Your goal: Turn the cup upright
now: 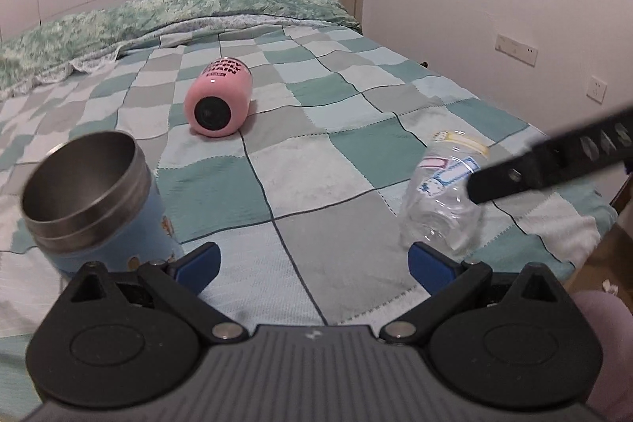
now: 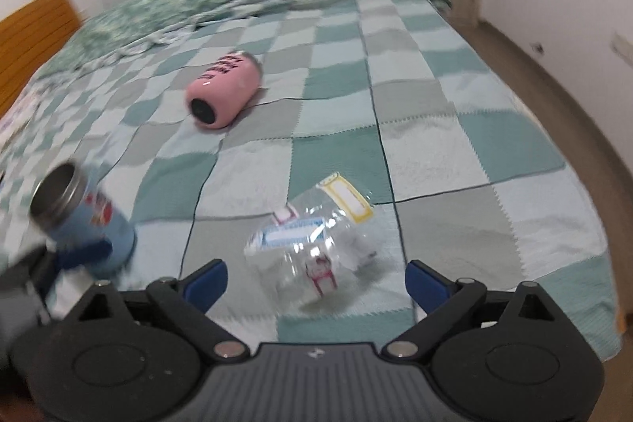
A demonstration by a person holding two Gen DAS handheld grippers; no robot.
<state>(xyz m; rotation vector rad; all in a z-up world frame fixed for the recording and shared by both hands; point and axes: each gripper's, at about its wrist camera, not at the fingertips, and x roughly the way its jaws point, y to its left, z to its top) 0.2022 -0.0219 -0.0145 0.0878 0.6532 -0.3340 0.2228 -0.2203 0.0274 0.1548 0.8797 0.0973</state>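
Pink cup [image 1: 218, 100] sideways, base camera-ward

Black linkage arms w/ silver pivot screws; blue jaws; ribbed grey housing

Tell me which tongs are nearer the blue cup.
Left. The left tongs sit right against the blue cup; the right tongs are off to its side, over the clear cup.

Three cups: pink [image 1: 218, 101], blue [image 1: 95, 200], clear [image 1: 443, 200].
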